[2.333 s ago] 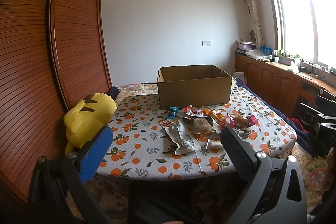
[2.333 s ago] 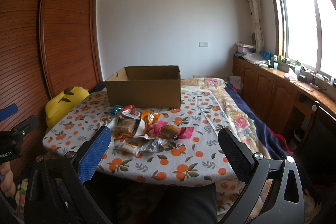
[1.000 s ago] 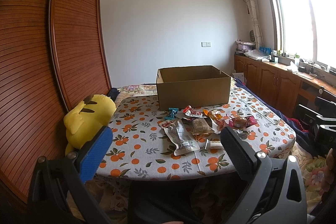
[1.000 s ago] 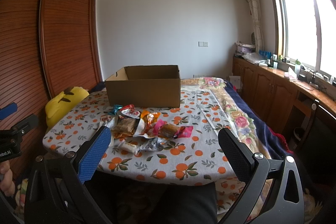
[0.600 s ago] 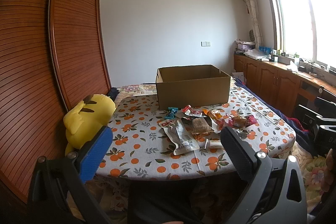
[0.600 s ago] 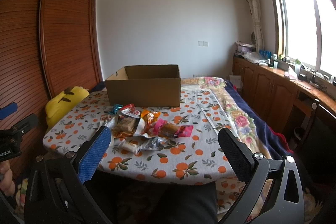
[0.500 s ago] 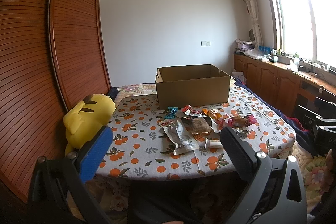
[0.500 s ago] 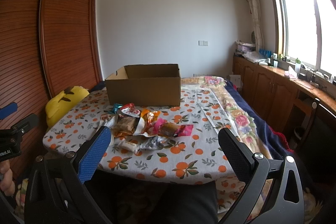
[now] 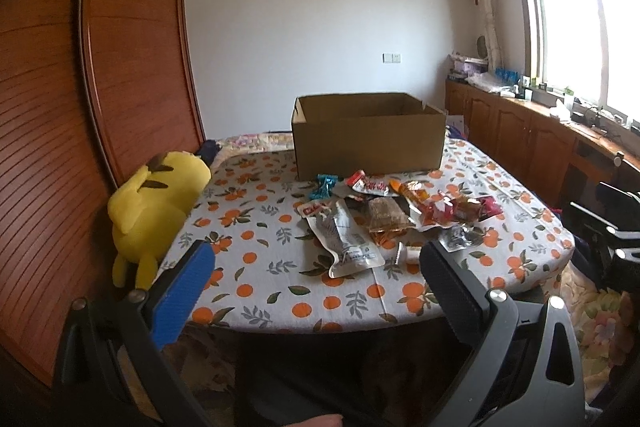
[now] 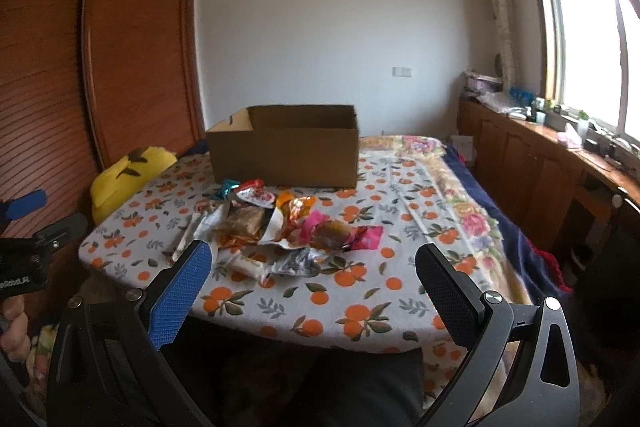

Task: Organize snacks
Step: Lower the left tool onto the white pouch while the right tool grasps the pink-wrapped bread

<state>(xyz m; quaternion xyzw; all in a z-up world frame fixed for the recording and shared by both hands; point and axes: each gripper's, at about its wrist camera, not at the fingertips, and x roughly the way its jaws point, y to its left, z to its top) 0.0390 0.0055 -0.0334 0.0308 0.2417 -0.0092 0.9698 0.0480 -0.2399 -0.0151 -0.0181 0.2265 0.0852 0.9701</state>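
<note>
At the near edge of the table, my left gripper (image 9: 316, 287) and right gripper (image 10: 312, 283) both hang spread and empty. Ahead lies the snack pile (image 10: 280, 227), the silver pouch (image 9: 344, 239) pointing lengthwise toward my left gripper, the nearer one; behind it stands the cardboard box (image 10: 288, 151).

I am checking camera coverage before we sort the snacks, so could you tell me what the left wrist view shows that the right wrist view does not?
Only the left wrist view shows the yellow plush toy whole and the full face of the long white pouch.

Only the right wrist view shows the floral bedding beyond the tablecloth, and the left gripper's body at its left edge with the hand holding it.

Both show the open cardboard box, the snack pile in front of it, the orange-print tablecloth, and open, empty jaws.
</note>
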